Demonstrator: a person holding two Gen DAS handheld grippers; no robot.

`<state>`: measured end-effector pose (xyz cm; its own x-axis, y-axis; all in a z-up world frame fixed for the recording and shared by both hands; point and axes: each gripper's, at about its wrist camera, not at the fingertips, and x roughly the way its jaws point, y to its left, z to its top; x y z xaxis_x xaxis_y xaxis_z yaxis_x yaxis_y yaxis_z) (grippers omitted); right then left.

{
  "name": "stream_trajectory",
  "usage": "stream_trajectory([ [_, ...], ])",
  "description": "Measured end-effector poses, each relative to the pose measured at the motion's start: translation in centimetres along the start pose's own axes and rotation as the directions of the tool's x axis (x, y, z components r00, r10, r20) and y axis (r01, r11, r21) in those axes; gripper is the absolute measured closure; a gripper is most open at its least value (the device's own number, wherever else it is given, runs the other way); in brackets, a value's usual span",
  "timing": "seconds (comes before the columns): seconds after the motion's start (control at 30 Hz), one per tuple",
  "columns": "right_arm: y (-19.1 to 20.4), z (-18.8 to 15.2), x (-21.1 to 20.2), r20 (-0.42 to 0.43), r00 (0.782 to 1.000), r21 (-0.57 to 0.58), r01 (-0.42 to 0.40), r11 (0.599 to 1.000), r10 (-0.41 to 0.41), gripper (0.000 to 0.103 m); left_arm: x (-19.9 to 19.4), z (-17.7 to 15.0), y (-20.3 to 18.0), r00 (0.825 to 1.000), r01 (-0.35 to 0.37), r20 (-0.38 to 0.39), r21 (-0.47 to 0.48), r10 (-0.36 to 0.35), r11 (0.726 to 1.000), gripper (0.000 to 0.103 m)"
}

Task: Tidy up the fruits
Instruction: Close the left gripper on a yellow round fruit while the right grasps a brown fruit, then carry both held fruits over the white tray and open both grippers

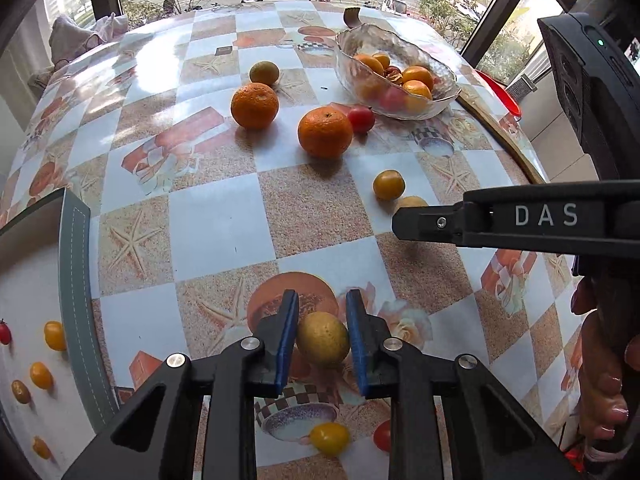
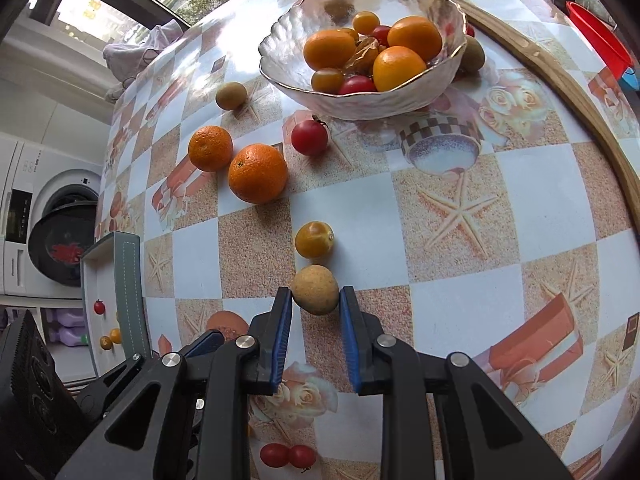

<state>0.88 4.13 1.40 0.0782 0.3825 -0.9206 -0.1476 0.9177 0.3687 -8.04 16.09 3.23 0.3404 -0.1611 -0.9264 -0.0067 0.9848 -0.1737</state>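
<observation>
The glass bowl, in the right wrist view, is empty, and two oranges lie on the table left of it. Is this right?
Not quite. In the right wrist view the glass bowl already holds fruit: oranges and small tomatoes. The two oranges do lie on the table left of it.

A patterned tablecloth (image 2: 460,264) with starfish and checks covers the table, whose wooden rim (image 2: 592,128) curves along the right edge. Beyond it sits a red basin (image 2: 596,40). A washing machine (image 2: 44,216) stands past the left edge.
</observation>
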Motion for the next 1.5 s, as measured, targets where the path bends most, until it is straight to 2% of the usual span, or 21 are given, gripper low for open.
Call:
stream_trajectory([
  [0.43, 0.4, -1.9, -1.6, 0.004, 1.000, -0.008, -0.003, 1.000, 0.003, 0.077, -2.8, -1.0, 1.7, 1.000, 0.010, 0.027, -0.032, -0.009, 0.999, 0.077],
  [0.7, 2.7, -2.5, -2.0, -0.002, 1.000, -0.054, -0.005, 0.998, 0.005, 0.077, -6.1, -1.9, 3.8, 0.998, -0.006, 0.066, -0.081, 0.011, 0.997, 0.077],
  [1.1, 11.3, -3.3, -0.2, -0.053, 0.997, -0.206, -0.059, 0.977, 0.049, 0.077, -10.4, -6.3, 11.3, 0.990, -0.093, 0.080, -0.229, 0.114, 0.969, 0.077],
  [1.3, 16.5, -3.8, 1.7, -0.092, 0.993, -0.285, -0.091, 0.954, 0.068, 0.077, -11.1, -8.9, 15.5, 0.983, -0.150, 0.058, -0.304, 0.176, 0.941, 0.077],
  [1.5, 21.7, -3.8, 3.9, -0.118, 0.990, -0.368, -0.111, 0.923, 0.072, 0.077, -10.5, -10.7, 18.5, 0.978, -0.181, 0.031, -0.350, 0.204, 0.919, 0.077],
])
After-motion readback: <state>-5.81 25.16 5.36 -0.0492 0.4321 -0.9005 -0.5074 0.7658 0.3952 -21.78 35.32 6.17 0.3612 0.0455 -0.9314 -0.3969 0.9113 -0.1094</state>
